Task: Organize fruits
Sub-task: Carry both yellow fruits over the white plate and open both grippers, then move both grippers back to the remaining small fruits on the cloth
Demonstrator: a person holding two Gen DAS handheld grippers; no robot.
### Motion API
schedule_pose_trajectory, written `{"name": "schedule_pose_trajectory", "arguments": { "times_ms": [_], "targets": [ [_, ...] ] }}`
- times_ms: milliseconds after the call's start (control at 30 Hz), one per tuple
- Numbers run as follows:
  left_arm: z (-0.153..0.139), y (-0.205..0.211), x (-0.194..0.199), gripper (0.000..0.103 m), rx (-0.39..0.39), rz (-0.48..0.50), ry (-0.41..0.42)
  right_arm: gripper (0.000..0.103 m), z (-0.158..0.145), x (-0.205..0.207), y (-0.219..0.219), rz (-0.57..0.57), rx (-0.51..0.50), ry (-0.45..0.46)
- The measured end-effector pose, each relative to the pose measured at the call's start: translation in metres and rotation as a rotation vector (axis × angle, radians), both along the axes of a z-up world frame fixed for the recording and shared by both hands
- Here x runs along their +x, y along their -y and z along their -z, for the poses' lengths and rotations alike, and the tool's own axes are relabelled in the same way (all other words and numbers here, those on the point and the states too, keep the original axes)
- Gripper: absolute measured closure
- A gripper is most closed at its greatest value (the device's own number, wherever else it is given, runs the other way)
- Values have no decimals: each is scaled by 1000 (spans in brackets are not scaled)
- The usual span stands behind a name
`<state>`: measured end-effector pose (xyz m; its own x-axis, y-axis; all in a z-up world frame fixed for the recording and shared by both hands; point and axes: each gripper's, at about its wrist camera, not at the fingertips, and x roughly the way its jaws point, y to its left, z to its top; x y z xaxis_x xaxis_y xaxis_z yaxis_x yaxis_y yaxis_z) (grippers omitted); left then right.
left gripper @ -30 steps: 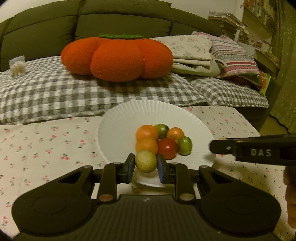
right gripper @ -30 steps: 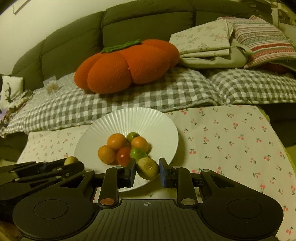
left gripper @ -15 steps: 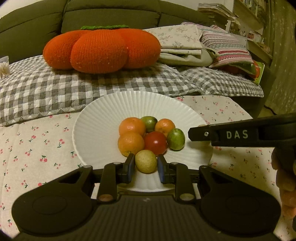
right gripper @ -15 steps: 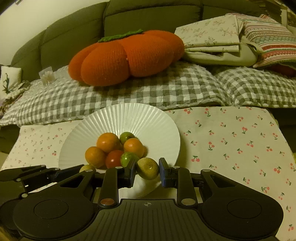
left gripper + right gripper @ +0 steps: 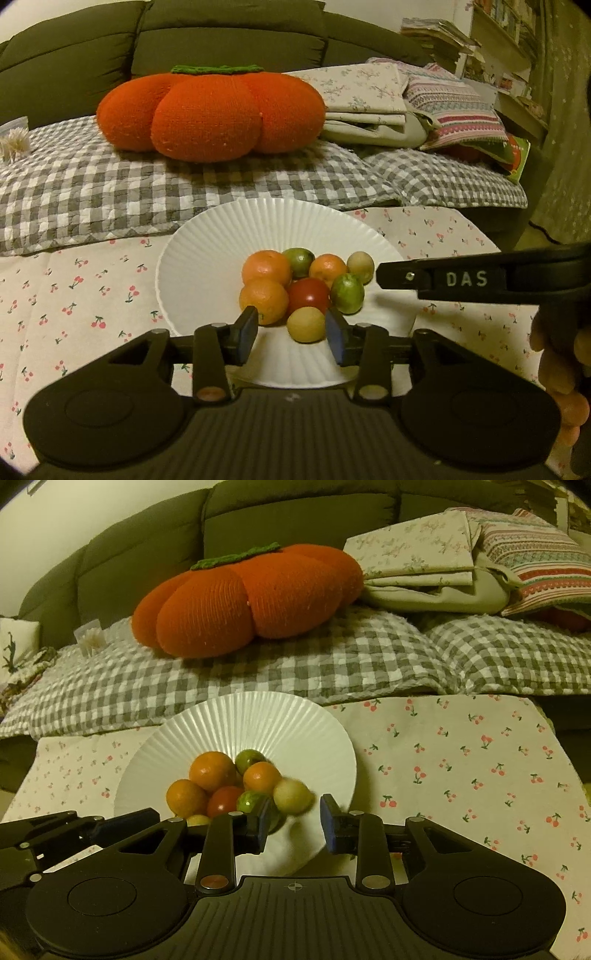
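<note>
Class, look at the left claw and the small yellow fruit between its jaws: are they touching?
Cannot tell. In the left wrist view the opening left claw shows a clear gap on one side of the yellow fruit, but the other pad sits flush against it, with no visible gap.

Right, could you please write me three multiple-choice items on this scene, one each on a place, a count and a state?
1. Where does the red tomato lie? A on the cloth; B on the white plate; C on the sofa.
2. How many orange fruits are on the plate? A three; B one; C five.
3. The right gripper has its fingers: A clamped on a fruit; B out of view; C apart, nothing between.
Key: 1B, it sits among the fruits on the plate; 2A, three show in both views; 3C, the fingers are opening and the pale fruit lies beyond them.
</note>
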<state>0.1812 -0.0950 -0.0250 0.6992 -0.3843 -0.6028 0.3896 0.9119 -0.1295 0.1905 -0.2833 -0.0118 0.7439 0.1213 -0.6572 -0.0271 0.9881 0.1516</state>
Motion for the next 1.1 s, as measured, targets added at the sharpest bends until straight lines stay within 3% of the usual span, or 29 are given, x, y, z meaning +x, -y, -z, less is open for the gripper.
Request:
{"name": "schedule_pose_trajectory", "arguments": {
  "times_ms": [400,500,767,1100],
  "targets": [
    [-11,-13,-10,60,-11,-43,-13,74,-18,-15,-4,4,12,16],
    [-18,-27,-11,54,-43,-75,-19,74,-23,-24,-1,16,12,21],
    [-25,-55,-20,54,-97,-131,-45,74,-29,-43,15,71,61,13],
    [-19,-49,-58,50,-76,-108,-100,74,-35,-65,0,28,70,16]
  ]
}}
